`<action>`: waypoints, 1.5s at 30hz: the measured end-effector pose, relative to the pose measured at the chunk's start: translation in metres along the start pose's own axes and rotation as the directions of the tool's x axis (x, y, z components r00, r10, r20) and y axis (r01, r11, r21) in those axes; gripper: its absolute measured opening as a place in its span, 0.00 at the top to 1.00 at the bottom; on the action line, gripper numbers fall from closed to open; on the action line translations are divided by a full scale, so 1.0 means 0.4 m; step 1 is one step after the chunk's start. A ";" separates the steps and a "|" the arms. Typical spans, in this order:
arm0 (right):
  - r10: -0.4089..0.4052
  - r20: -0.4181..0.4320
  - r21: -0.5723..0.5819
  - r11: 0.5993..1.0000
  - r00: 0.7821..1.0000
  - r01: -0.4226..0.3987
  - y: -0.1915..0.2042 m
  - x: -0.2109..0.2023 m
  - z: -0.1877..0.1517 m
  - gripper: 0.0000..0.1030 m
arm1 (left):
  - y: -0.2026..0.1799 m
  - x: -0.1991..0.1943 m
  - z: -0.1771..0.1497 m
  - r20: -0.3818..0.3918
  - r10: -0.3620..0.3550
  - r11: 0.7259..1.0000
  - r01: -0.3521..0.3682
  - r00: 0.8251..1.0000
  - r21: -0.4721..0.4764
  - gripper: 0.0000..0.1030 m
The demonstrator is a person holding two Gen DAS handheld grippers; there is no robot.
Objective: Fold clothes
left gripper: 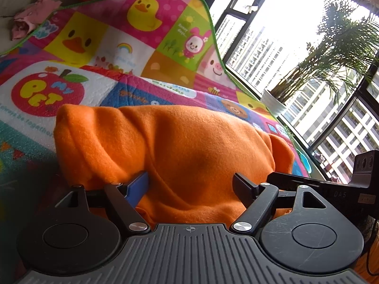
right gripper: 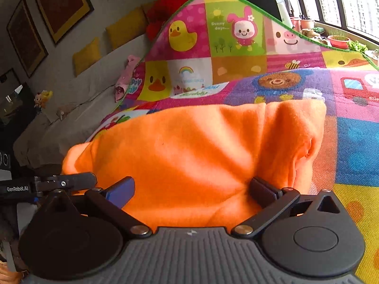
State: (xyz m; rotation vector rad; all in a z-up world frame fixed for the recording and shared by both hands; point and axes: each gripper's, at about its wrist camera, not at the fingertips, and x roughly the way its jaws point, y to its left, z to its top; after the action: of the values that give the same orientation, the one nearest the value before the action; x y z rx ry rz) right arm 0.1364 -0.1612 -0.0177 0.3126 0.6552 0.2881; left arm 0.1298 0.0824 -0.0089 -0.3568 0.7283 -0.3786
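Observation:
An orange fleece garment (left gripper: 184,146) lies bunched and folded on a colourful cartoon play mat (left gripper: 132,47). My left gripper (left gripper: 190,184) is open, its jaws spread wide with the near edge of the orange cloth between them. The garment fills the middle of the right wrist view (right gripper: 194,151) on the same mat (right gripper: 236,71). My right gripper (right gripper: 191,189) is open too, its fingers spread on either side of the cloth's near edge. The right gripper's body shows at the right of the left wrist view (left gripper: 331,184), close beside the left one.
The mat's far part curls up against a sofa with a pink cloth (left gripper: 30,16) on it. A potted palm (left gripper: 308,71) stands by large windows on the right. Yellow cushions (right gripper: 106,40) and framed pictures (right gripper: 59,4) line the wall.

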 end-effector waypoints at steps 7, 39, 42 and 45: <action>-0.356 0.076 -0.138 0.921 0.932 0.363 -0.019 -0.005 0.007 0.00 | -0.014 -0.021 0.021 0.016 -0.009 1.000 0.009 1.000 -0.006 0.17; -0.142 0.042 0.150 0.980 0.989 0.135 -0.165 -0.029 0.012 0.11 | -0.053 0.003 0.019 0.016 0.109 0.987 -0.110 0.994 0.117 0.23; -0.106 0.022 0.230 0.968 0.994 0.098 -0.197 0.011 0.012 0.22 | -0.045 0.007 0.015 0.010 0.104 0.988 -0.105 0.994 0.111 0.23; -0.089 0.022 0.246 0.966 0.996 0.081 -0.199 0.042 0.010 0.34 | -0.040 0.008 0.013 0.009 0.100 0.989 -0.101 0.995 0.110 0.23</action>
State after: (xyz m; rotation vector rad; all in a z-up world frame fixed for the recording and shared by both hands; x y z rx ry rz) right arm 0.1648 -0.2287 -0.0534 0.5234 0.6704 0.1186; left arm 0.1323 0.0680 -0.0002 -0.2158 0.7155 -0.3213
